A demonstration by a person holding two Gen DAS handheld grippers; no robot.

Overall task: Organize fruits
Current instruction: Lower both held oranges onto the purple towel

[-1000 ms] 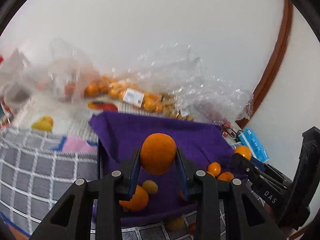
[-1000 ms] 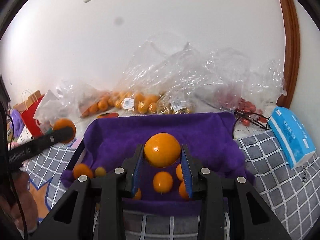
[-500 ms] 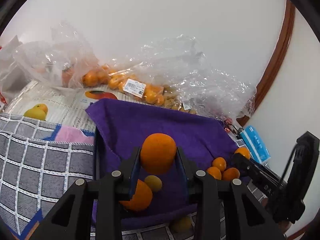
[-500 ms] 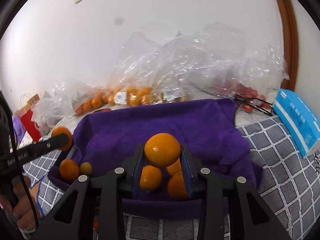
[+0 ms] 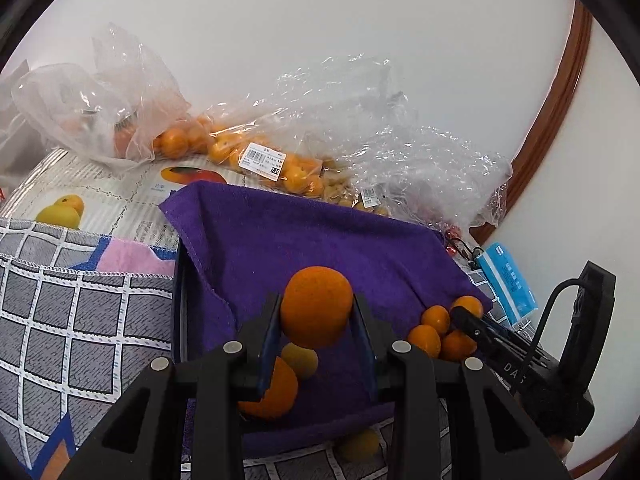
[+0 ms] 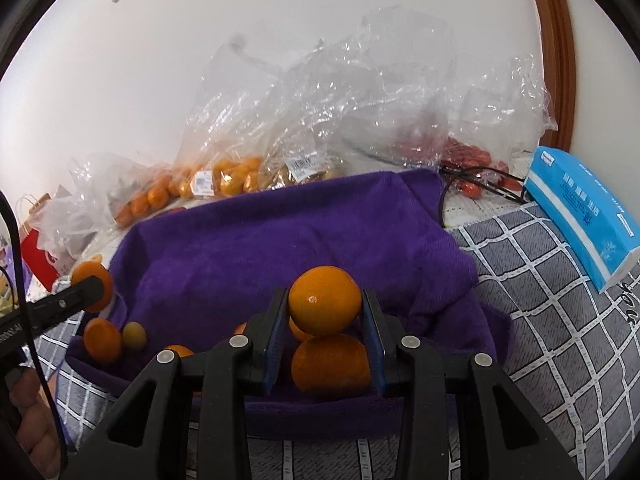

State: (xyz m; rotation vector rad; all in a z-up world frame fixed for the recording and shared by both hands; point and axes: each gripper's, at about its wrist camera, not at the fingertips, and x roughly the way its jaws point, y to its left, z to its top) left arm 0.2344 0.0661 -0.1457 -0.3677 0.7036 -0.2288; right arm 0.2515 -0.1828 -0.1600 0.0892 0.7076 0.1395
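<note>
Round orange fruit (image 5: 316, 307), dull pitted peel

The letters "DAS" show on the right gripper (image 5: 466, 316); a price sticker (image 5: 262, 161) on the bagged oranges reads "7.20".

A towel (image 6: 304, 240) lines a tray (image 5: 179, 312) set on a checked cloth (image 6: 560, 312), with plastic bags of fruit (image 6: 236, 176) piled behind it against the wall and a tissue pack (image 6: 580, 208) lying to its right. On the towel, an orange (image 6: 330, 364) and others lie at the near right, while an orange (image 6: 102, 340) and a small fruit (image 6: 134, 335) touching it lie at the near left. One fruit (image 5: 358, 444) lies on the checked cloth just before the tray's front edge.
</note>
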